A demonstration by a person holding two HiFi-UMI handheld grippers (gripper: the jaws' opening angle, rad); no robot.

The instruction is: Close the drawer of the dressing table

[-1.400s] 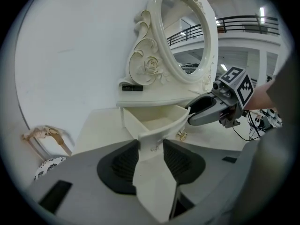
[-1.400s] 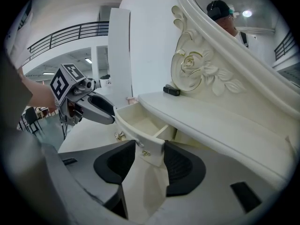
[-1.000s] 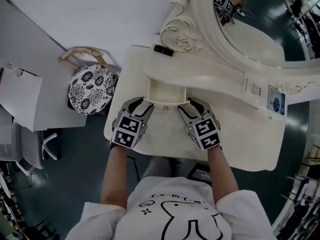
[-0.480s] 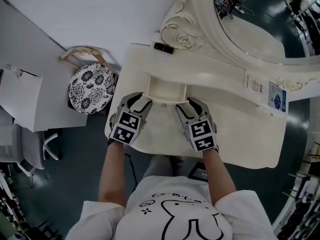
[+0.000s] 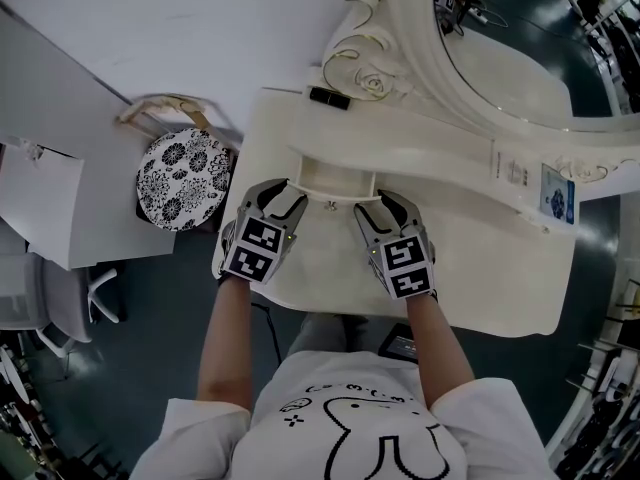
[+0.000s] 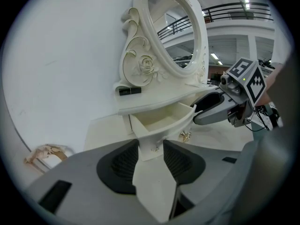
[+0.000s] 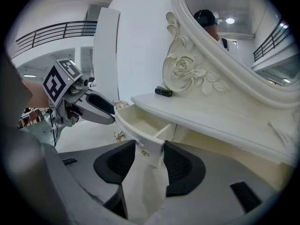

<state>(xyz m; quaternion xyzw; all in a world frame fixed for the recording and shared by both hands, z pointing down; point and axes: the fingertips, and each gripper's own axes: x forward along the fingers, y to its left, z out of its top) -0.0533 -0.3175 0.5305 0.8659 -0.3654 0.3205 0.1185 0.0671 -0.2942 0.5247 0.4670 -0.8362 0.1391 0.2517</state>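
Head view shows the drawer [image 5: 335, 178] partly out, just ahead of both tools. Jaws apart and gripping nothing, the left tool [image 5: 285, 196] and right tool [image 5: 378, 206] each straddle one front corner, probably so an even push slides it in squarely under the worktop [image 5: 470, 258].

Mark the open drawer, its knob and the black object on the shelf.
drawer [image 5: 335, 178], head view, inside floor.
knob [image 6: 185, 135], left gripper view, its centre.
black object [image 5: 329, 98], head view, its middle.

White wall [image 5: 200, 28], dark floor [image 5: 150, 293] (patterned stool [image 5: 183, 178])
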